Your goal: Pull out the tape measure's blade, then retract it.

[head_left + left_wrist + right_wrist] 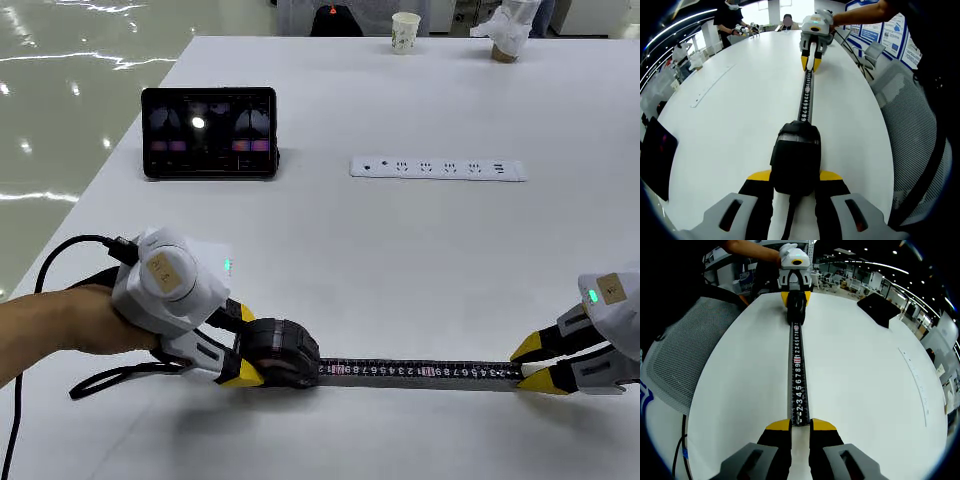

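A black tape measure case [281, 353] lies near the table's front edge, and my left gripper [243, 347] is shut on it. In the left gripper view the case [796, 157] sits between the yellow-tipped jaws. Its dark blade [420, 371] with white numbers runs right across the table. My right gripper [528, 364] is shut on the blade's end. The blade [798, 375] stretches away from the right gripper [800, 425] to the case [795, 305], and the blade [806, 97] reaches from the case to the right gripper [810, 61].
A black tablet [209, 132] stands at the back left. A white power strip [437, 168] lies past the middle. A paper cup [405, 32] and a wrapped cup [506, 32] stand at the far edge. A black cable [60, 262] trails over the left edge.
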`<state>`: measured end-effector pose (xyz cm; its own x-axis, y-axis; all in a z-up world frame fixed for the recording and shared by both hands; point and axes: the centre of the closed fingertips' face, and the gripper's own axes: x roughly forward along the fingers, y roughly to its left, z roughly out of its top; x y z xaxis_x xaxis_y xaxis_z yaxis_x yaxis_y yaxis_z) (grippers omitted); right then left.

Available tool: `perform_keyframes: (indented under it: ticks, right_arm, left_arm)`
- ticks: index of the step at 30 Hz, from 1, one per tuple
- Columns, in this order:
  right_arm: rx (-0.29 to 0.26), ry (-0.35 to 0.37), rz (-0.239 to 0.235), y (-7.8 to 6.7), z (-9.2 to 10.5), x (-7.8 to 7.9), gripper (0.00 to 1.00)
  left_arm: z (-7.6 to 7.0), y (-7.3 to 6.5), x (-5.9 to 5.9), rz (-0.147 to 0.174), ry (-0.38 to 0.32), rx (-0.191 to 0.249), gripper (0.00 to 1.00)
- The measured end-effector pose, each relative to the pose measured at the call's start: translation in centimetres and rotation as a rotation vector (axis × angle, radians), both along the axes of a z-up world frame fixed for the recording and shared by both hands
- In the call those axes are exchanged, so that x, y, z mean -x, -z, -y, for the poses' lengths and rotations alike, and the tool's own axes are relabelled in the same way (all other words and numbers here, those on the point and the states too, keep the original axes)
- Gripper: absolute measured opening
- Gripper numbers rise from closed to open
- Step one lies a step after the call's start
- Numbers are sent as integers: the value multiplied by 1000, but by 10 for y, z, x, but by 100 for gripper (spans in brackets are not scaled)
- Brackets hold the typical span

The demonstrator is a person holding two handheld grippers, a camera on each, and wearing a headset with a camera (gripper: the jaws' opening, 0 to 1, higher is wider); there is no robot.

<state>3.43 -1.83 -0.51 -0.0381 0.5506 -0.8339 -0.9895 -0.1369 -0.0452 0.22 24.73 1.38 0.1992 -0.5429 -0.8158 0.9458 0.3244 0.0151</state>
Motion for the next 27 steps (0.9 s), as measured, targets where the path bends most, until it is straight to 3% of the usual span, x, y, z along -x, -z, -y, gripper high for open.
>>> perform_keyframes:
  ticks: [9, 27]
  right_arm:
    - [13, 14, -7, -2, 15, -1, 9]
    - [59, 0, 20, -1, 14, 0, 11]
  left_arm:
    - [0, 0, 0, -3, 1, -5, 26]
    - [2, -1, 1, 12, -2, -16, 27]
